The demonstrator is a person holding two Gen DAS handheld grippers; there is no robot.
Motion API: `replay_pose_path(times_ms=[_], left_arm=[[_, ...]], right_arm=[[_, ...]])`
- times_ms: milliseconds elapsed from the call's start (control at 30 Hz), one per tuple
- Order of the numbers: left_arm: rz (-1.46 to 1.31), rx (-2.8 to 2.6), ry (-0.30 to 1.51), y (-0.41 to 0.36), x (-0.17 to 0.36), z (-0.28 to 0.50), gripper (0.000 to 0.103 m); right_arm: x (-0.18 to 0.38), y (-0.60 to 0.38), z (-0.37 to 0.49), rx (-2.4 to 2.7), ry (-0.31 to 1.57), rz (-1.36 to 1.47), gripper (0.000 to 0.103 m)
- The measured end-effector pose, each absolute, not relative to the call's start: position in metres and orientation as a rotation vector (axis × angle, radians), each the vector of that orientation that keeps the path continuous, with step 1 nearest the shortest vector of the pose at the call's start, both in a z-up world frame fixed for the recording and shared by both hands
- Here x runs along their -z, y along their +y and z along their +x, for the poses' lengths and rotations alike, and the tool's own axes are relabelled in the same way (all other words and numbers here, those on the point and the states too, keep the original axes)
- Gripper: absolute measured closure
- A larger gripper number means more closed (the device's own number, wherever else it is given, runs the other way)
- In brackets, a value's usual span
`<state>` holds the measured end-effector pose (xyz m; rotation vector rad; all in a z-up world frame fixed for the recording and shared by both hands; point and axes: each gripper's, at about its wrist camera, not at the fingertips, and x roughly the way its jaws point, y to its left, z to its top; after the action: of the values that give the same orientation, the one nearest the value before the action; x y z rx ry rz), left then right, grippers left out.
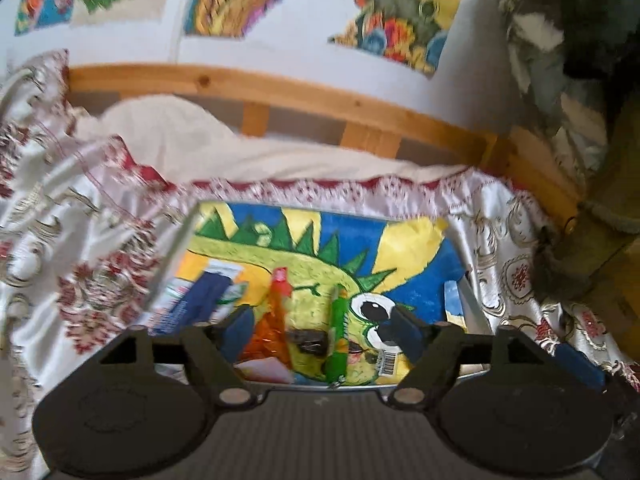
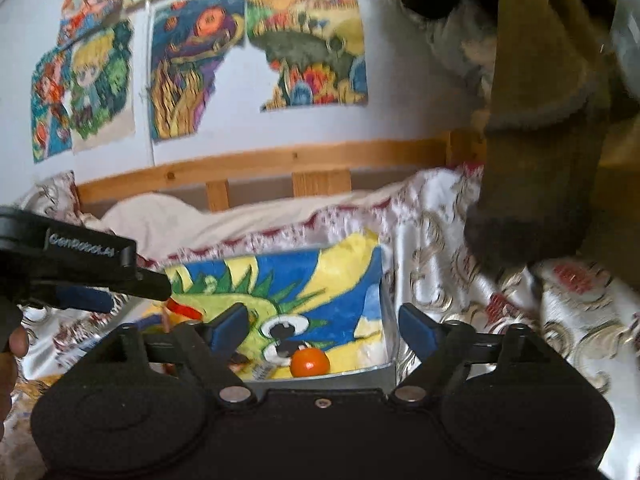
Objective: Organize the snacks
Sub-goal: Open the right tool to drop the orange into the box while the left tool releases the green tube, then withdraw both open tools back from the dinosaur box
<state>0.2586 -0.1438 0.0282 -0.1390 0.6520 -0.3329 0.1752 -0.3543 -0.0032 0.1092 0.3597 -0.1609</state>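
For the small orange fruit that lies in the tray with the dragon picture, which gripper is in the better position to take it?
Right. The orange fruit lies just ahead, between the open right gripper fingers, near the tray front wall. The left gripper, also open, faces a green stick and an orange wrapper instead.

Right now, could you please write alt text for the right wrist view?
The open right gripper hangs empty over a tray lined with a dragon drawing, where an orange lies near the front edge. The left gripper reaches in from the left. Behind are a patterned bedspread, a wooden bed frame and wall drawings.
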Motion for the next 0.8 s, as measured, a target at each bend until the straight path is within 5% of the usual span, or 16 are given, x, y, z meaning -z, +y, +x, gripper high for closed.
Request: replay_pose_path(times_ms=[233,800], left_arm=[[-0.135,0.31,0.563,-0.105,-0.045,0.208,0.002],[-0.106,0.258,0.451,-0.026,-0.056,0.093,0.001]], right_arm=[[-0.025,-0.338,0.128,0.151,0.282,0.111,0.005],[-0.051,-0.278,0.006,0.106,0.218,0.108,0.001]])
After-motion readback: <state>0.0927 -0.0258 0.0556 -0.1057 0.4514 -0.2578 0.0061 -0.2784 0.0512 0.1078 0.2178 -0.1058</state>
